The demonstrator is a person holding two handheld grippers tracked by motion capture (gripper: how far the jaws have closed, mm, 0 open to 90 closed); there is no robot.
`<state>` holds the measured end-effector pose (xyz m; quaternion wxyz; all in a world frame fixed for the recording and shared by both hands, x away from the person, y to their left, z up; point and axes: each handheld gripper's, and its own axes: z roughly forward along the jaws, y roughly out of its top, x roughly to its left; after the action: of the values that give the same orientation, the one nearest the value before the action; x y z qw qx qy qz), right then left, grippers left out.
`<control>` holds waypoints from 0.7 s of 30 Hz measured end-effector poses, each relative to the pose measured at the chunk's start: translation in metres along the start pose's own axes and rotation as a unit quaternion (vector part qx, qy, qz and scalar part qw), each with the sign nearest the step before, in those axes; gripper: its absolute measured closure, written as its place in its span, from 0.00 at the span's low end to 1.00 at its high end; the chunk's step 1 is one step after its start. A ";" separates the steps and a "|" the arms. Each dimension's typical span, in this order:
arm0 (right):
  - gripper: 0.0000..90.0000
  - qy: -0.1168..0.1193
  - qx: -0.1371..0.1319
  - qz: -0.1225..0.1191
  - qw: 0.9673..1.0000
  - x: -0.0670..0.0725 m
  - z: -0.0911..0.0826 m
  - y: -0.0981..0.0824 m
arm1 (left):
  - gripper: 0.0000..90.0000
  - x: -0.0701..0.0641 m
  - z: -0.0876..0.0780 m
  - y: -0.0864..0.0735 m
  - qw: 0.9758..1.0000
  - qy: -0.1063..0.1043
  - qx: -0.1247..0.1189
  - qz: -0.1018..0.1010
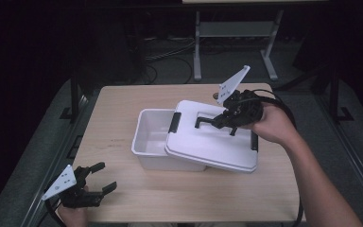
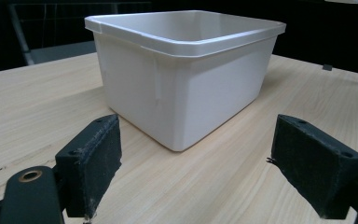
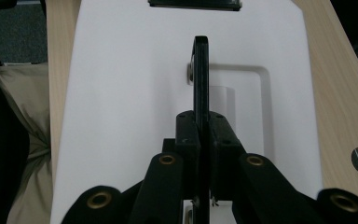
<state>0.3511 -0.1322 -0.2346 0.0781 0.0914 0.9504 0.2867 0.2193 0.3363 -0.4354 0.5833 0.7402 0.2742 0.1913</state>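
We've got the right gripper (image 1: 227,122) jaws clamped on the lid's black handle (image 3: 201,79); lid (image 1: 208,142) sits skewed across the white bin (image 1: 149,142) on the counter (image 1: 123,198). Light, stiff, slick plastic: the handle's the grab point. Left gripper (image 1: 99,178) jaws wide open, empty.

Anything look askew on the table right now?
Yes: the white lid sits crooked, overhanging the white bin rightward and leaving its left part uncovered. The right tongs grip its black handle.

Left third of white bin (image 1: 152,137) open from above, we could drop straight in. Rest blocked by lid (image 1: 212,139) lying askew over its right part. Bare table (image 1: 118,109) left and front of bin, plenty of room.
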 end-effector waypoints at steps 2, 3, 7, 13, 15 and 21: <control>0.93 0.001 -0.001 -0.003 1.000 -0.001 0.001 0.002 | 0.17 0.000 0.000 0.000 1.000 0.000 0.000 0.000; 0.93 0.001 -0.002 -0.003 1.000 -0.001 0.002 0.003 | 0.17 0.000 0.000 0.000 1.000 -0.001 -0.001 0.000; 0.93 0.005 -0.003 -0.005 1.000 -0.003 0.005 0.009 | 0.17 0.000 0.000 0.000 1.000 0.000 -0.001 -0.001; 0.93 0.011 -0.004 -0.010 1.000 -0.004 0.010 0.017 | 0.17 0.000 0.000 0.000 1.000 -0.001 -0.001 -0.001; 0.93 0.013 -0.006 -0.013 1.000 -0.004 0.012 0.021 | 0.17 0.000 0.001 0.000 1.000 -0.001 0.000 0.001; 0.93 0.016 -0.008 -0.016 1.000 -0.003 0.014 0.031 | 0.17 0.001 0.001 0.000 1.000 -0.001 -0.002 0.000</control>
<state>0.3613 -0.1002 -0.2289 0.0687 0.0706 0.9506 0.2945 0.2202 0.3364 -0.4355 0.5852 0.7393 0.2733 0.1907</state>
